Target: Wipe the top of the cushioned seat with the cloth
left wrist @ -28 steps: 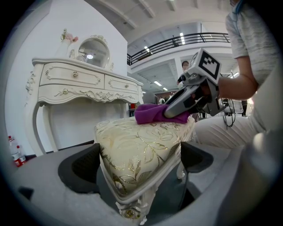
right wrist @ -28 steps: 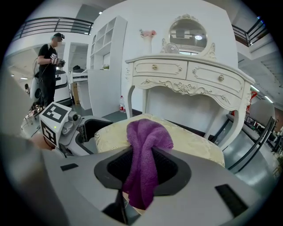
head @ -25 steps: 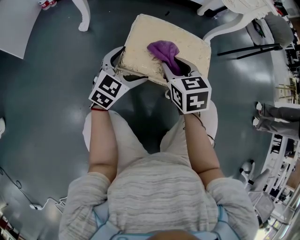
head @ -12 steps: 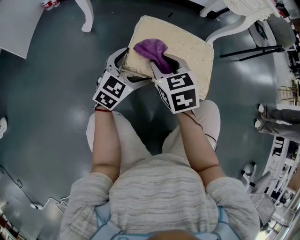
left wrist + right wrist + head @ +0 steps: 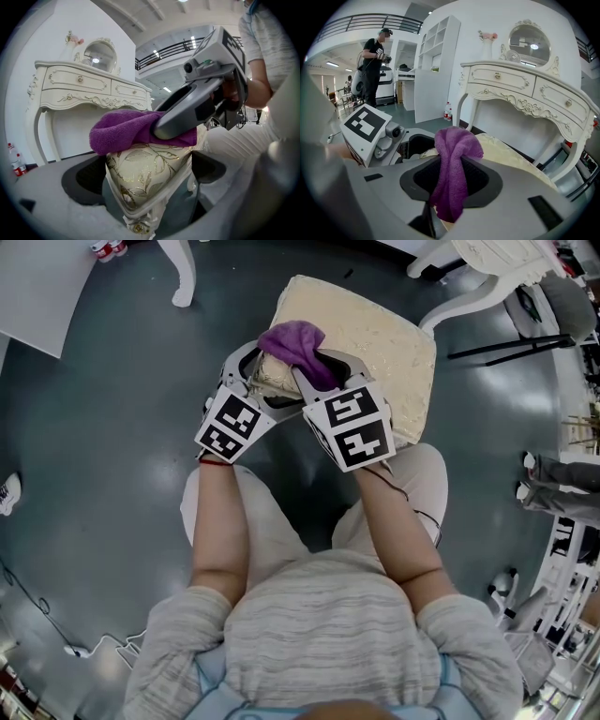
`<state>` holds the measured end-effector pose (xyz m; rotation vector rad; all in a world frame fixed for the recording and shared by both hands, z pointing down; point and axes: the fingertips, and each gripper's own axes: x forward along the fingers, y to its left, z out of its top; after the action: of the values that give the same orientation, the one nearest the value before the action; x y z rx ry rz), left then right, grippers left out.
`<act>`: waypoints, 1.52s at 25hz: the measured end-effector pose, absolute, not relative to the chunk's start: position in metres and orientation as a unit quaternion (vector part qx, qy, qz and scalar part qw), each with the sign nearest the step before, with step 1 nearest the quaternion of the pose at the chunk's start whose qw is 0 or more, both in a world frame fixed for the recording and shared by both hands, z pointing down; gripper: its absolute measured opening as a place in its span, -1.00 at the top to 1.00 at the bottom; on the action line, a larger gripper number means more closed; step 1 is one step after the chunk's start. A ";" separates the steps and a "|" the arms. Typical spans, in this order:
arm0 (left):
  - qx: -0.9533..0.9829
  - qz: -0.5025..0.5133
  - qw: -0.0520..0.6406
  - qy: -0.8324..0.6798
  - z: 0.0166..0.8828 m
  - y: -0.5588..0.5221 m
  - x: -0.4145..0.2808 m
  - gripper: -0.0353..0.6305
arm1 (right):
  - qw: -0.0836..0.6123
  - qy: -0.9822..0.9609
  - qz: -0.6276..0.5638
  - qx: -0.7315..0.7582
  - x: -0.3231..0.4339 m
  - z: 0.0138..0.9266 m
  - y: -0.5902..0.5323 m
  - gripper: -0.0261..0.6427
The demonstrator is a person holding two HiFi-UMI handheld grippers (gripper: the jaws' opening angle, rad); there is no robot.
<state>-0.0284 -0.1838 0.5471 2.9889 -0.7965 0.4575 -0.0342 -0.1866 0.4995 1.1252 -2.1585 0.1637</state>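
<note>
The cream, gold-patterned cushioned seat (image 5: 380, 338) lies in front of my knees. My left gripper (image 5: 261, 381) is shut on its near-left corner, which shows wedged between the jaws in the left gripper view (image 5: 145, 173). My right gripper (image 5: 321, 367) is shut on the purple cloth (image 5: 292, 339) and presses it onto the cushion top right beside the left gripper. In the right gripper view the cloth (image 5: 452, 168) hangs bunched between the jaws, with the cushion (image 5: 513, 157) behind it. The cloth (image 5: 124, 131) rests on the held corner under the right gripper (image 5: 201, 101).
White dressing-table legs (image 5: 183, 273) stand on the grey floor beyond and to the left of the cushion, and the table (image 5: 525, 89) rises just behind the seat. White furniture (image 5: 478, 263) and black stand legs (image 5: 506, 334) are on the right. A person in black (image 5: 375, 56) stands far off.
My right gripper has slid the cloth leftward across the cushion top to the near-left corner. The left gripper has kept its hold on that corner.
</note>
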 end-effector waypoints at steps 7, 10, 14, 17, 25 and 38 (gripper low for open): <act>0.956 0.145 0.007 -0.254 0.547 -0.185 -0.028 -0.86 | 0.337 -0.842 0.075 0.416 -0.045 0.501 -0.182 0.58; 0.956 0.146 0.007 -0.253 0.548 -0.186 -0.028 -0.86 | 0.326 -0.850 0.091 0.403 -0.051 0.502 -0.180 0.58; 0.957 0.147 0.007 -0.251 0.547 -0.184 -0.029 -0.86 | 0.312 -0.863 0.110 0.383 -0.056 0.503 -0.176 0.58; 0.958 0.144 0.006 -0.249 0.544 -0.183 -0.029 -0.86 | 0.288 -0.876 0.132 0.363 -0.060 0.500 -0.172 0.58; 0.961 0.072 0.004 -0.266 0.511 -0.181 -0.042 -0.85 | 0.129 -0.918 0.190 0.325 -0.046 0.452 -0.171 0.58; 0.954 0.034 0.002 -0.297 0.475 -0.184 -0.037 0.10 | 0.028 -0.909 0.173 0.378 0.054 0.421 -0.189 0.58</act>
<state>-0.0368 -0.1838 0.4753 2.9945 -0.9309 0.1080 0.0536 -0.1889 0.4206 1.1681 -2.8054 0.5339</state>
